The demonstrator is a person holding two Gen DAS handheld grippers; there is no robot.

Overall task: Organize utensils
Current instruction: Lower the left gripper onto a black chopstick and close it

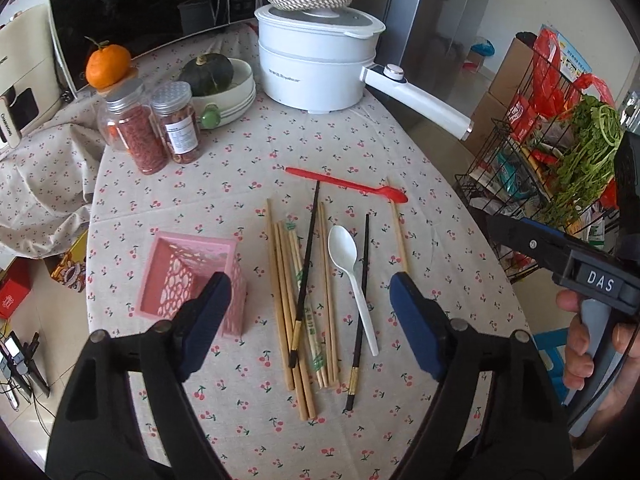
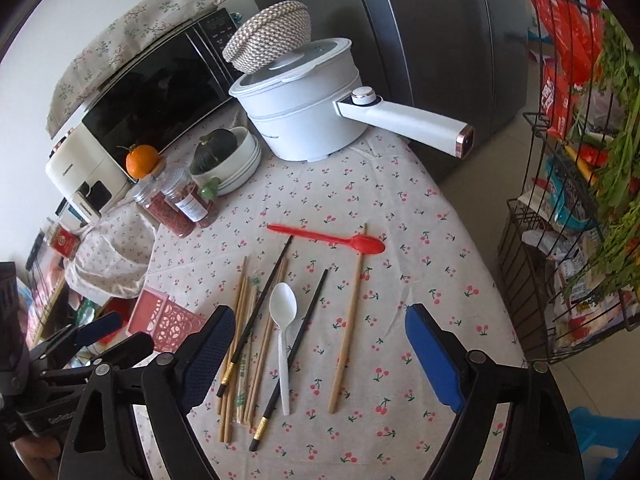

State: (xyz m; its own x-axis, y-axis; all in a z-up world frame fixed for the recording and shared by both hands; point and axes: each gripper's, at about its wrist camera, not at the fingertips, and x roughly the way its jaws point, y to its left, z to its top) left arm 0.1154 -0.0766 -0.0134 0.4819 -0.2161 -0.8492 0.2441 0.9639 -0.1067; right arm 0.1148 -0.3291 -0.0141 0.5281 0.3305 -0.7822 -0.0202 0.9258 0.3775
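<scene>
On the cherry-print tablecloth (image 1: 248,152) lie loose utensils: a bundle of wooden chopsticks (image 1: 286,312), two black chopsticks (image 1: 307,272), a white spoon (image 1: 343,246), a red spoon (image 1: 352,187) and a lone wooden chopstick (image 1: 399,232). A pink perforated holder (image 1: 188,276) stands left of them. My left gripper (image 1: 310,286) hovers open above the chopsticks, nothing between its fingers. My right gripper (image 2: 320,314) hangs open over the white spoon (image 2: 283,308) and a black chopstick (image 2: 298,340), gripping nothing. In the right wrist view the holder (image 2: 160,318) is partly hidden.
A white electric pot (image 1: 316,64) with a long handle, two jars (image 1: 140,132), a bowl holding a squash (image 1: 224,92), an orange (image 1: 108,65) and a microwave (image 1: 140,0) crowd the back. A wire rack with greens (image 1: 560,148) stands beyond the table's right edge.
</scene>
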